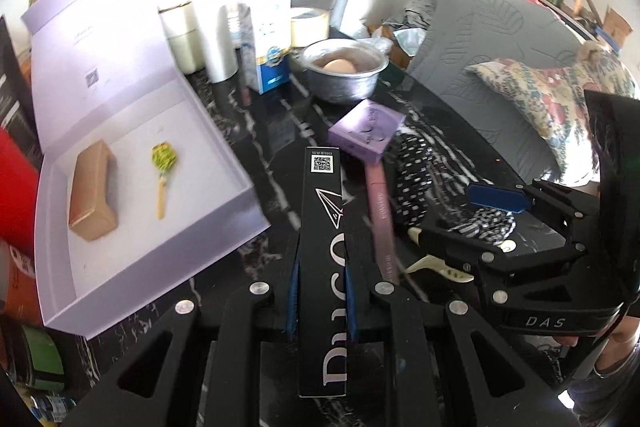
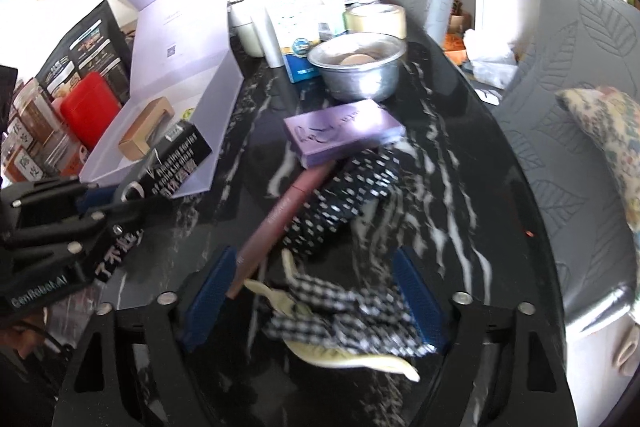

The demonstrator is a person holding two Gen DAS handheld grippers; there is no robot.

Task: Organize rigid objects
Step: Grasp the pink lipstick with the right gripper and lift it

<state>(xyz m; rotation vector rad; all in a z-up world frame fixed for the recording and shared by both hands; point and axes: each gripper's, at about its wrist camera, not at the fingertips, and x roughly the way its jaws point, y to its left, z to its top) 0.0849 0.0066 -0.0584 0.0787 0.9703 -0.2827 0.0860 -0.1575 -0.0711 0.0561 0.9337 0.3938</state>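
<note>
My left gripper (image 1: 322, 267) is shut on a long black carton (image 1: 323, 227) with a QR code, held over the dark marble table just right of the open lavender gift box (image 1: 160, 267). In that box lie a brown box (image 1: 94, 191) and a green stick-shaped item (image 1: 163, 163). My right gripper (image 2: 316, 267) is open above a checkered hair clip with a cream claw (image 2: 340, 319), and its pads do not press on it. A pink tube (image 2: 280, 215), a black polka-dot cloth (image 2: 344, 187) and a purple box (image 2: 342, 131) lie just beyond.
A metal bowl (image 1: 344, 71) holding an egg stands behind the purple box. Bottles, a blue-white carton (image 1: 272, 59) and a tape roll (image 2: 376, 17) crowd the table's far end. A red case (image 2: 90, 107) and jars sit left of the gift box. Grey chairs with a floral cushion (image 1: 552, 107) stand on the right.
</note>
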